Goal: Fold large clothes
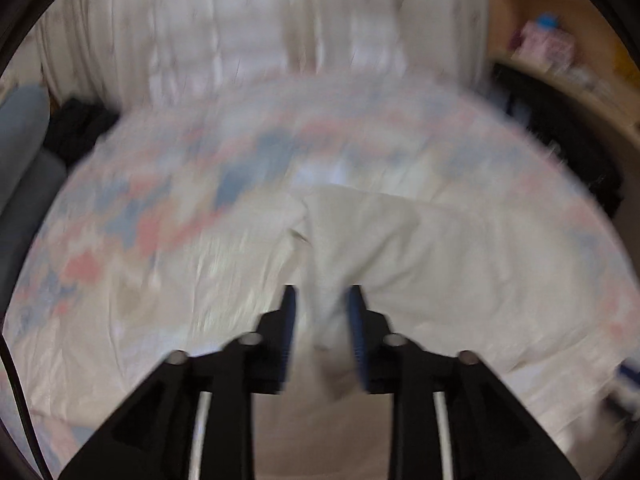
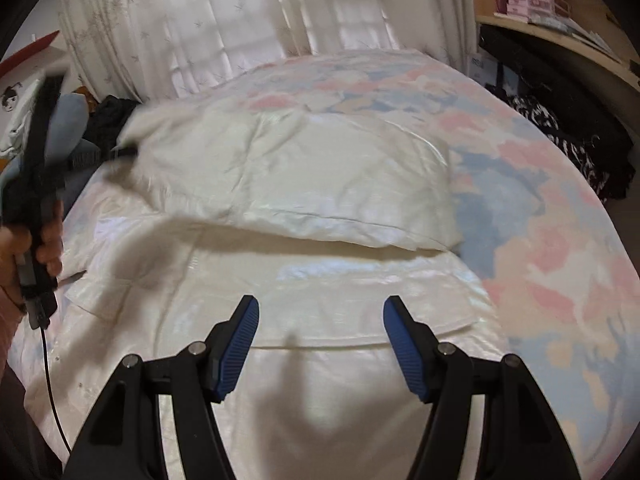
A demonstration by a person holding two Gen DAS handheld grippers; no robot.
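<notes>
Our left gripper (image 1: pixel 322 300) pinches a bunched corner of the white garment (image 2: pixel 304 184), which lies across the floral bedspread (image 2: pixel 560 208) with its long axis left to right. Our right gripper (image 2: pixel 320 320) hangs wide open and empty over the near layer, nearer the fold's front edge; nothing blocks it.

Setting: home bedroom. Bed (image 2: pixel 552 216) with pink-and-blue patterned cover fills centre; sheer white curtains (image 2: pixel 224 20) at 12 o'clock; wooden shelf (image 2: pixel 560 36) with pink boxes (image 2: pixel 528 0) at 2 o'clock.
</notes>
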